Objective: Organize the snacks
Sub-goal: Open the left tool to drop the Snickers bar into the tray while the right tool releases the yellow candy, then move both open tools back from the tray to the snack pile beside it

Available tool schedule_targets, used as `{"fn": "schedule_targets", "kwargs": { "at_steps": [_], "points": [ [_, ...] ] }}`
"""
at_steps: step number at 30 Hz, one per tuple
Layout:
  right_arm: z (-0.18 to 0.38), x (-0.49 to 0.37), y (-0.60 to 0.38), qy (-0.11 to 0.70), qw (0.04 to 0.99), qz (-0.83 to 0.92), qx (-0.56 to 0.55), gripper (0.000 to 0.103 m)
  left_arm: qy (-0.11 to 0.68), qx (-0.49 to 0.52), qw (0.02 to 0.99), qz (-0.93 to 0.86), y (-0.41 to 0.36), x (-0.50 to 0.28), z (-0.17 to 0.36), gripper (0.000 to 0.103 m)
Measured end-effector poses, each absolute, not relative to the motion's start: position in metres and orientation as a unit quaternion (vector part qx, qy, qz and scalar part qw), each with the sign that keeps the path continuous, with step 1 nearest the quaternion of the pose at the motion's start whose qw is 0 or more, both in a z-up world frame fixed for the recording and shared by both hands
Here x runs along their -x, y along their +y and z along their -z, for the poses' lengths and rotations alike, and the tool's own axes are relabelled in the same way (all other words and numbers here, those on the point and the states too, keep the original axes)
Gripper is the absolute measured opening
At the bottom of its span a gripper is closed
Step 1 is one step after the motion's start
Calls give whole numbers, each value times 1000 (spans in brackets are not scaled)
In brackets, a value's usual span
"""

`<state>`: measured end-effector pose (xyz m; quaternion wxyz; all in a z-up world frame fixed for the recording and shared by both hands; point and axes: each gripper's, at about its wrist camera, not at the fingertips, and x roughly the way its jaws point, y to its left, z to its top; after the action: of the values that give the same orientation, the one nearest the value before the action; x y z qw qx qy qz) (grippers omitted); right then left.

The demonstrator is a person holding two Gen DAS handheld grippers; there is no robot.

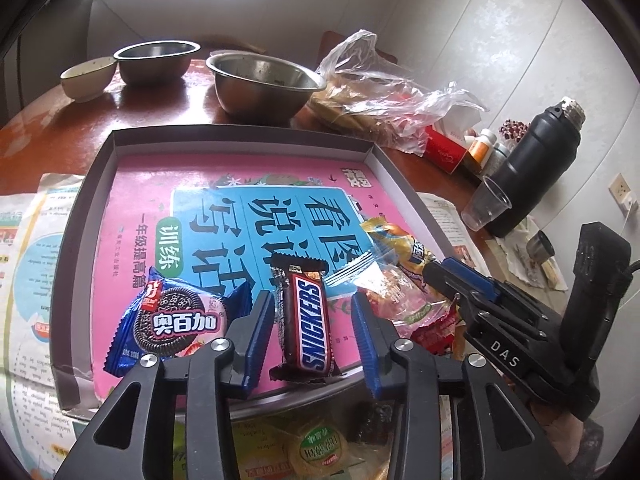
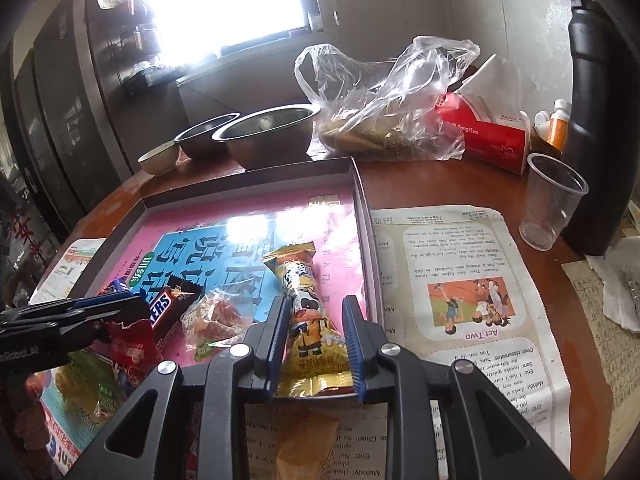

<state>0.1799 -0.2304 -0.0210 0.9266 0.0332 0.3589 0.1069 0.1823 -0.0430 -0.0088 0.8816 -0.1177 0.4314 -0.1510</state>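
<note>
**Two grippers poised over snacks in the tray**

A round reddish desk (image 2: 460,184) carries everything. On it lies a shallow grey tray (image 1: 98,200) whose floor is a pink and blue printed cover, with printed newspaper sheets (image 2: 460,280) spread beneath and beside it.

The left gripper (image 1: 312,332) points down at a slant over the near edge of the tray. Its jaws stand apart on either side of a Snickers bar (image 1: 306,320) that lies flat on the tray floor; a gap shows on both sides of the wrapper, so the bar is between the jaws but not squeezed. Just left of it lies a blue Oreo-style cookie packet (image 1: 168,324).

The right gripper (image 2: 316,344) also tilts downward, at the tray's near right corner. Its jaws bracket a long yellow snack packet (image 2: 308,320) that lies along the tray floor; the left pad sits close against the wrapper, a narrow gap shows at the right, and the packet looks released rather than pinched.

Between the two bars lie a clear-wrapped orange candy (image 2: 212,320) and a red wrapper (image 2: 132,344).

Behind the tray stand two steel bowls (image 1: 264,80), a small ceramic bowl (image 1: 88,76) and a crumpled clear plastic bag (image 2: 380,100). To the right sit a tipped red paper cup (image 2: 488,140), a black flask (image 1: 532,168), a clear plastic cup (image 2: 552,200) and small pill bottles (image 1: 482,148).
</note>
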Motion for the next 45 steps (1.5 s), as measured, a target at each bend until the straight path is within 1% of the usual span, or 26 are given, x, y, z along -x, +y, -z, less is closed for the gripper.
{"fn": "schedule_targets", "kwargs": {
  "at_steps": [5, 7, 9, 16, 18, 19, 28, 40, 45],
  "points": [
    [20, -180, -230, 357, 927, -112, -40, 36, 427, 123, 884, 147, -37, -179, 4, 44],
    [18, -178, -231, 354, 928, -111, -41, 43, 426, 125, 884, 147, -35, -178, 3, 45],
    [16, -176, -232, 351, 928, -112, -46, 45, 425, 125, 885, 147, -35, -177, 1, 47],
    [8, -170, -237, 341, 932, -113, -53, 48, 418, 126, 888, 144, -30, -171, -5, 51],
    [6, -167, -237, 338, 933, -114, -55, 49, 416, 126, 889, 142, -28, -169, -8, 56],
    [4, -166, -238, 336, 933, -114, -55, 49, 415, 126, 890, 141, -27, -168, -9, 57],
    [-10, -152, -236, 319, 937, -127, -58, 53, 408, 125, 896, 124, -14, -157, -20, 60],
    [-23, -137, -235, 309, 939, -140, -62, 54, 398, 132, 903, 96, 9, -139, -32, 65],
    [-25, -132, -233, 308, 938, -147, -63, 58, 397, 133, 904, 86, 17, -131, -34, 65]
  ]
}}
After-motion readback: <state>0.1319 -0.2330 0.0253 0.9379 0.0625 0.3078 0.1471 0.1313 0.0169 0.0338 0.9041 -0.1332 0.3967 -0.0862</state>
